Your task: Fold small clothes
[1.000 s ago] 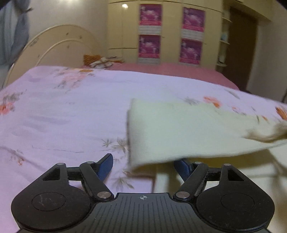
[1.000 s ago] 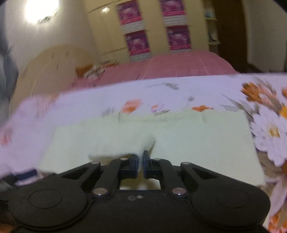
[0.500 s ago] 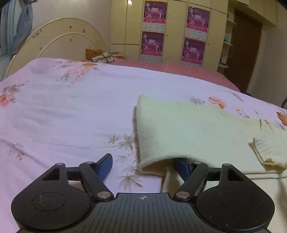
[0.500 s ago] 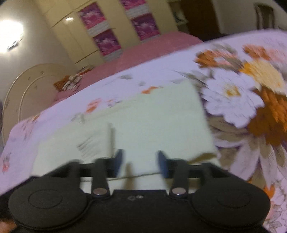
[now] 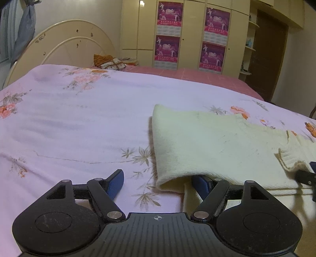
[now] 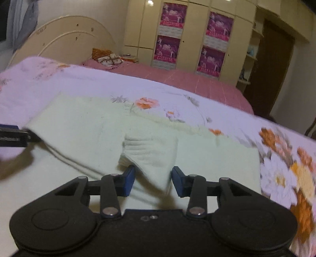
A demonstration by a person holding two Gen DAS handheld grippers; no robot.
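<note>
One ribbed cuff (image 6: pixel 150 150) between right tool (image 6: pixel 153 180)

A cream knitted sweater (image 5: pixel 213 146), soft and matt with a ribbed cuff (image 6: pixel 150 147), lies on a smooth floral cotton bedsheet (image 5: pixel 79 122). The grippers are matt black plastic with blue textured pads (image 5: pixel 115 182) and shiny metal pivot pins (image 6: pixel 194 211). Glossy posters (image 5: pixel 169 13) hang on smooth cream wardrobe doors (image 5: pixel 191 35).

Both wrist views look low across the bed (image 5: pixel 79 122), sharing the wardrobe (image 6: pixel 193 39).
</note>
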